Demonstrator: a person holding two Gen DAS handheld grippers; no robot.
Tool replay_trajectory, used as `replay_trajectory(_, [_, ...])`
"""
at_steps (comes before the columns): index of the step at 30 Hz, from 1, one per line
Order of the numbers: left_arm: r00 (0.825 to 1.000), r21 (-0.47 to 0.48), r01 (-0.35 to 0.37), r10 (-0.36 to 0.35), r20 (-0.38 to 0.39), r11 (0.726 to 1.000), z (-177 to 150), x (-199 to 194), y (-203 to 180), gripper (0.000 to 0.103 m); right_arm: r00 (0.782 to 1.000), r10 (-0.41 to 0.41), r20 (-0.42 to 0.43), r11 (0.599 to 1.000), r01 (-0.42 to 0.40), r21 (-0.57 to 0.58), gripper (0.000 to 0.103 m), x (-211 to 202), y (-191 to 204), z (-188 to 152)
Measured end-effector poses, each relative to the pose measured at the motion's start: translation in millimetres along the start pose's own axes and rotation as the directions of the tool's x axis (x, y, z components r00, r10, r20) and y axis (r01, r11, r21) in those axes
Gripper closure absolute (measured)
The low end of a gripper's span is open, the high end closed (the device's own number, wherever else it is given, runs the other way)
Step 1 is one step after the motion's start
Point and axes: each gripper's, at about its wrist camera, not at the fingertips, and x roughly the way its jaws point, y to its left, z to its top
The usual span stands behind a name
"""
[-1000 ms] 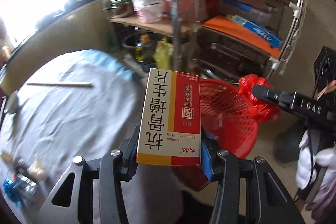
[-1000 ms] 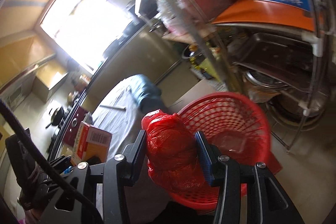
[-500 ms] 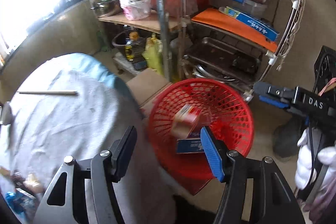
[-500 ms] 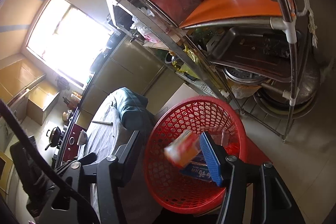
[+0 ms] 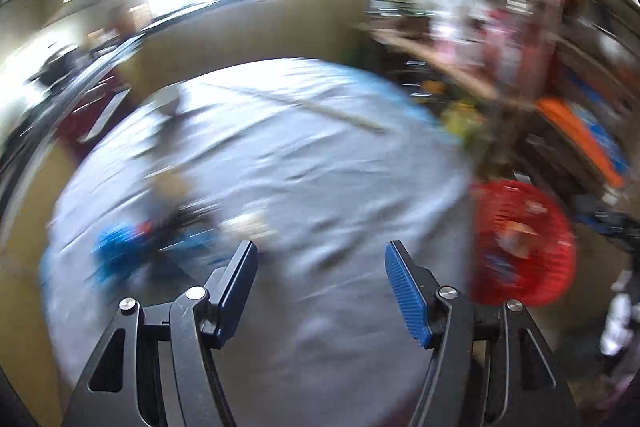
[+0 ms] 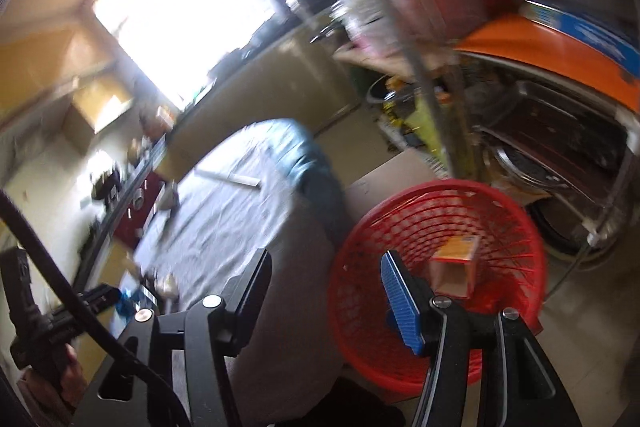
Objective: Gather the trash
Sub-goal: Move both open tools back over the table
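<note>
With a box [image 6: 456, 263] lying in the red basket [image 6: 400, 227], we are opening the empty left gripper [image 5: 320, 287] over table litter [image 5: 120, 243] beside it.

Basket [image 6: 436, 259] mouth open above; rack [image 6: 560, 115] crowds behind; table [image 6: 240, 223] beside.

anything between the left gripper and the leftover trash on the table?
Nothing visible. The left gripper, empty with jaws opening, looks across bare grey tablecloth toward the blurred blue-and-dark litter pile at the table's near-left. Blur hides small things.
</note>
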Motion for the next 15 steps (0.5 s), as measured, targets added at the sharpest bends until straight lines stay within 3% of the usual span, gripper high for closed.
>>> replay_trajectory(2, [0.997,-0.077,-0.07,0.069,-0.017,0.995,-10.4,-0.1,41.0,0.036,0.998,-0.022,-0.061,0.997,0.017,-0.08,0.042,11.5,38.5,5.0])
replay_trajectory(5, [0.981,-0.196,-0.191,0.184,-0.057,0.962,-31.5,-7.4,110.4,0.036,0.989,-0.092,-0.116,0.968,0.061,-0.243,0.042,20.8,104.8,16.0])
replay_trajectory(9, [0.944,-0.276,-0.331,0.315,-0.1,0.902,-57.2,-23.6,176.0,0.036,0.963,-0.233,-0.134,0.862,0.141,-0.486,0.042,22.4,206.1,38.8])
replay_trajectory(12, [0.914,-0.309,-0.405,0.385,-0.128,0.86,-74.6,-38.8,213.8,0.036,0.956,-0.288,-0.056,0.715,0.175,-0.677,0.042,5.5,292.6,45.7])
replay_trajectory(15, [0.895,-0.327,-0.445,0.419,-0.149,0.834,-84.3,-50.0,235.1,0.036,0.958,-0.279,0.057,0.535,0.204,-0.82,0.042,-26.1,375.6,36.8])
